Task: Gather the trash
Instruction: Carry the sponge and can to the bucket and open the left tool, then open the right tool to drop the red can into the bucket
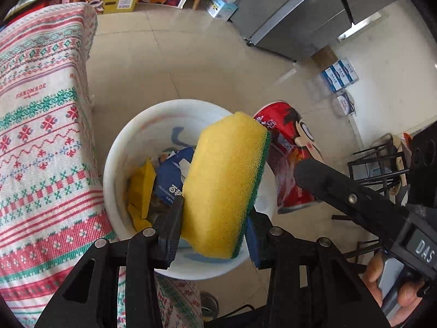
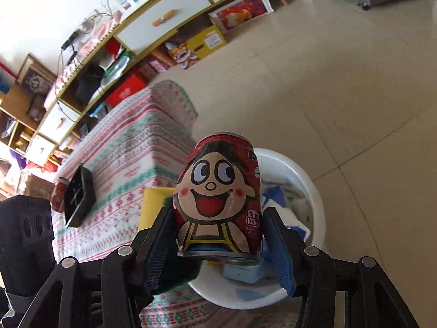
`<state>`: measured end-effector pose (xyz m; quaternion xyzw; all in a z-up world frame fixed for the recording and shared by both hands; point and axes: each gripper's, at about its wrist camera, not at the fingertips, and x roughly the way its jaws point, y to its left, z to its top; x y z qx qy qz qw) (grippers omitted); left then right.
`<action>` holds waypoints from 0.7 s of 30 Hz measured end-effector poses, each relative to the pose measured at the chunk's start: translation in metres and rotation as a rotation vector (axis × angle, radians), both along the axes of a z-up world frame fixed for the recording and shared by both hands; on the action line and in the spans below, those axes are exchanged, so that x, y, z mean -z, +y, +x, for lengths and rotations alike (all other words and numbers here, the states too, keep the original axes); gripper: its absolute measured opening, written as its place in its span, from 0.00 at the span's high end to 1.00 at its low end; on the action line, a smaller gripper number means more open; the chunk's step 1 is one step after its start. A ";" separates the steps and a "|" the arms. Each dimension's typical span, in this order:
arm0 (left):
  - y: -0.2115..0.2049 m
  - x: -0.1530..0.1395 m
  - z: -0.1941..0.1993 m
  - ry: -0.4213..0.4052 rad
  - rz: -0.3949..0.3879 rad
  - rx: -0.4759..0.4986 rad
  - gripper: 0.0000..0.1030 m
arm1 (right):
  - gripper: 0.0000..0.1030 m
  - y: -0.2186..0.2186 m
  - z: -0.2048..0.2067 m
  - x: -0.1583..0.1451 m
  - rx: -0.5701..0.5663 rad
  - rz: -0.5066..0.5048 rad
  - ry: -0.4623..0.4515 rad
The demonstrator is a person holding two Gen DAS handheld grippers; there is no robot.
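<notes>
Fingers of the left gripper point(image 1: 213, 227) pinch the sponge point(image 1: 226, 183) above the white bin point(image 1: 114, 164), the right gripper point(image 2: 218, 246) clamps the can point(image 2: 218, 191) at three o'clock, where crowding risks a rim-side drop.

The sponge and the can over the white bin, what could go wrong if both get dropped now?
1. The red can, held in the right gripper, sits near the white bin rim in the left wrist view; released there, it might hit the rim and fall on the floor.
2. The sponge in the left gripper is light and could bounce off the trash already inside.
</notes>
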<state>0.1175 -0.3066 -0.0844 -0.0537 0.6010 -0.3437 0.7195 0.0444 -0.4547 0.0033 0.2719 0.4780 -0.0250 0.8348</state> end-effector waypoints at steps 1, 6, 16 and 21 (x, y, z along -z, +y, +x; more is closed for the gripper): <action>-0.003 0.005 0.003 0.004 0.009 -0.003 0.58 | 0.44 -0.003 0.000 0.003 0.009 -0.026 0.019; -0.017 0.025 0.018 0.010 0.044 -0.029 0.58 | 0.43 -0.008 0.001 0.010 0.014 -0.062 0.053; -0.041 0.040 0.026 -0.004 0.146 -0.025 0.55 | 0.43 -0.003 0.011 0.020 0.014 -0.097 0.103; -0.034 0.034 0.025 -0.031 0.144 -0.043 0.54 | 0.43 -0.002 0.013 0.024 0.022 -0.104 0.125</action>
